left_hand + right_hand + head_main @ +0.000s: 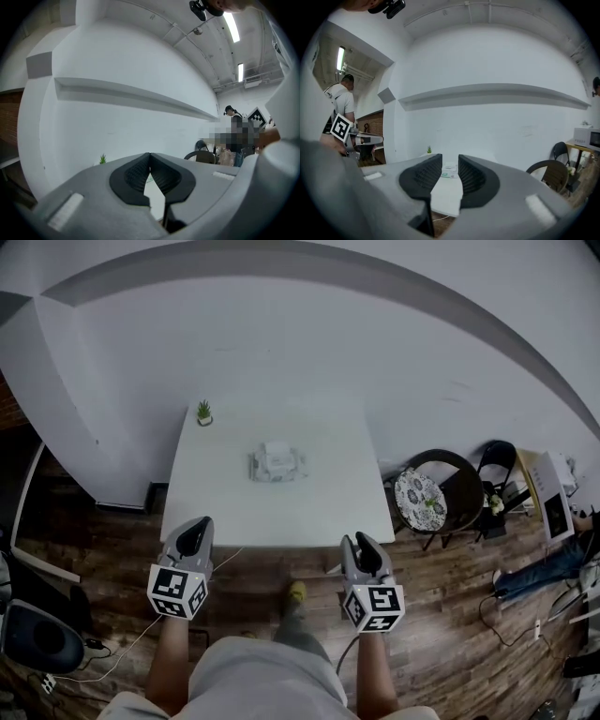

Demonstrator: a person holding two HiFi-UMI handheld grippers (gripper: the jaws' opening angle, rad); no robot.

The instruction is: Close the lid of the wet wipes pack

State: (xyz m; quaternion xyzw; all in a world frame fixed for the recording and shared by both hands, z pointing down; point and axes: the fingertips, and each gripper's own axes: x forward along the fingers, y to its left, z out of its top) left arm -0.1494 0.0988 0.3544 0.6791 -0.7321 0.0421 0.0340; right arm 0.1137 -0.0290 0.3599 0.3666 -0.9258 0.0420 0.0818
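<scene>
Hovering before the table (281,517): left claw (150,159) clenched, right claw (450,164) released; wipes pack (277,463), seemingly open, near plant (203,412).

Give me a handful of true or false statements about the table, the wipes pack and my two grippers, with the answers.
1. The wet wipes pack lies on the white table. True.
2. The right gripper is clamped on the pack. False: its jaws stand apart with nothing between them, and it is short of the table's near edge.
3. A small potted plant stands at the table's far left corner. True.
4. The left gripper has its jaws wide apart. False: the jaw tips meet, with nothing held.
5. The chair with the patterned cushion stands left of the table. False: it stands to the table's right.
</scene>
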